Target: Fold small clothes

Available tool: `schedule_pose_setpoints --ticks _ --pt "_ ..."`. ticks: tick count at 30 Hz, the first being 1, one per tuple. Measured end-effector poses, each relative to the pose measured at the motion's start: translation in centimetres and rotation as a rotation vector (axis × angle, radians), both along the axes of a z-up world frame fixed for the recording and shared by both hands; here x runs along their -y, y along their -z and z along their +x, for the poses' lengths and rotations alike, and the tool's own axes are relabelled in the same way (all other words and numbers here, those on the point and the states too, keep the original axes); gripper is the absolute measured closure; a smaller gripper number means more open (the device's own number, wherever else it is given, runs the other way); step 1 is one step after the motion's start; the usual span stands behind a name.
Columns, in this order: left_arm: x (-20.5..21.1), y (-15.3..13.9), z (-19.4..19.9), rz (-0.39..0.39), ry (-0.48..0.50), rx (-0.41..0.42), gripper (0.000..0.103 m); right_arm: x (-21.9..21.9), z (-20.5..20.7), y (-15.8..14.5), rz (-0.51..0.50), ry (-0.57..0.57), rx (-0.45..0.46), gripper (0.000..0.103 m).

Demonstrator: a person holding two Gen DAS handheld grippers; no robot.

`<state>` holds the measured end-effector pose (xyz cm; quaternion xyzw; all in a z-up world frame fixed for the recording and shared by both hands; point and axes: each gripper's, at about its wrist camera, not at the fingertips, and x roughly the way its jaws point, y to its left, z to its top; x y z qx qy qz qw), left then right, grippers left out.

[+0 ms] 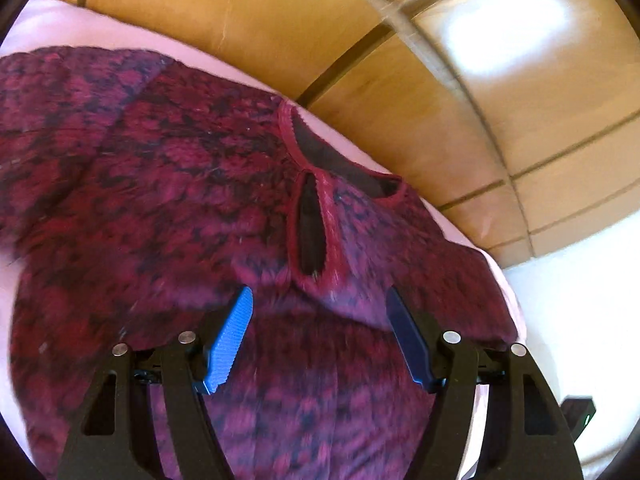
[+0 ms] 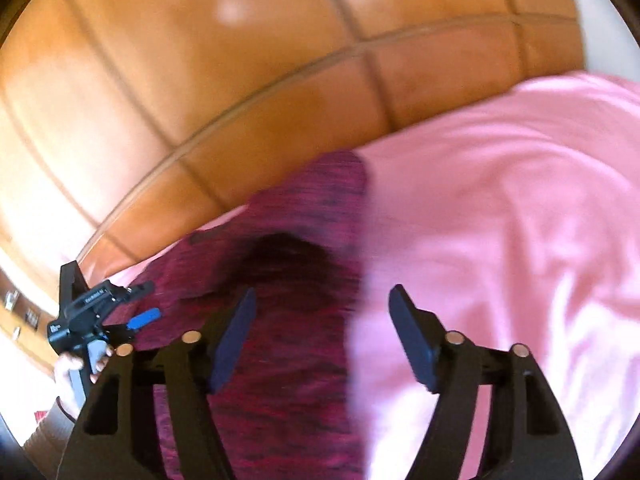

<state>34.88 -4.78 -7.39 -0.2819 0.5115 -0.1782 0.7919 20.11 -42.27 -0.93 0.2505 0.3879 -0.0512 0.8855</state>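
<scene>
Left wrist view looks down on a fuzzy magenta-and-black knitted small sweater spread on a pale pink bedsheet, with a tan leather panelled headboard beyond it. The left gripper hangs over the garment with its jaws spread and nothing between the blue pads; the red-trimmed neck opening and its short slit lie just ahead of the fingertips, slightly right of centre. The sweater's body runs away to the left and down under the gripper, so this hand sits at the collar end.

From the right wrist view, the right gripper also has its jaws apart and empty. A straight edge of the sweater runs lengthwise between its fingers, knit under the left finger and bare bedsheet under the right one. The left gripper, held in a hand, shows at the far left.

My reading is that the right hand is nearer this free side edge and would need to shift left to pinch it for a fold.
</scene>
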Motion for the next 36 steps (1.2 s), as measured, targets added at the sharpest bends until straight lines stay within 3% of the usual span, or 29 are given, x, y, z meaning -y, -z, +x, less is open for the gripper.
schedule_pose_setpoints --ticks 1,4,6,15,20,21,25,28,31,34,36 --pt "0.3 0.4 0.7 0.005 -0.012 -0.016 0.035 0.6 -0.1 0.3 0.006 0.02 -0.007 0.043" --pt "1.2 0.7 1.9 0.045 -0.014 -0.022 0.074 2.4 -0.5 0.9 0.062 0.076 -0.008 0.05" --pt "1.5 0.3 2.1 0.072 -0.015 0.007 0.09 2.5 -0.3 1.3 0.07 0.075 -0.008 0.052" --pt "-3.3 -3.8 0.2 0.102 -0.07 0.151 0.094 1.8 1.8 0.9 0.196 0.031 0.063 0.054" --pt "-5.1 -3.5 -0.1 0.109 -0.097 0.149 0.095 -1.8 6.3 1.7 0.133 -0.049 0.009 0.057" --pt "-5.3 -3.5 -0.2 0.121 -0.106 0.152 0.095 -2.9 7.2 2.3 0.07 -0.062 -0.023 0.057" --pt "-7.3 -3.1 -0.7 0.171 -0.167 0.149 0.095 -4.5 8.3 4.6 -0.036 -0.104 -0.13 0.063" --pt "-8.2 -1.3 -1.0 0.199 -0.172 0.101 0.096 -5.2 8.3 5.6 -0.084 -0.122 -0.122 0.063" --pt "-7.5 0.2 -1.1 0.267 -0.136 0.089 0.096 -5.8 8.2 5.4 -0.153 -0.154 -0.135 0.063" --pt "-7.7 0.2 -1.3 0.249 -0.135 0.101 0.096 -6.0 8.1 4.2 -0.177 -0.191 -0.168 0.06" --pt "-7.6 -0.3 -1.4 0.255 -0.125 0.122 0.096 -5.8 7.9 2.6 -0.163 -0.183 -0.131 0.051"
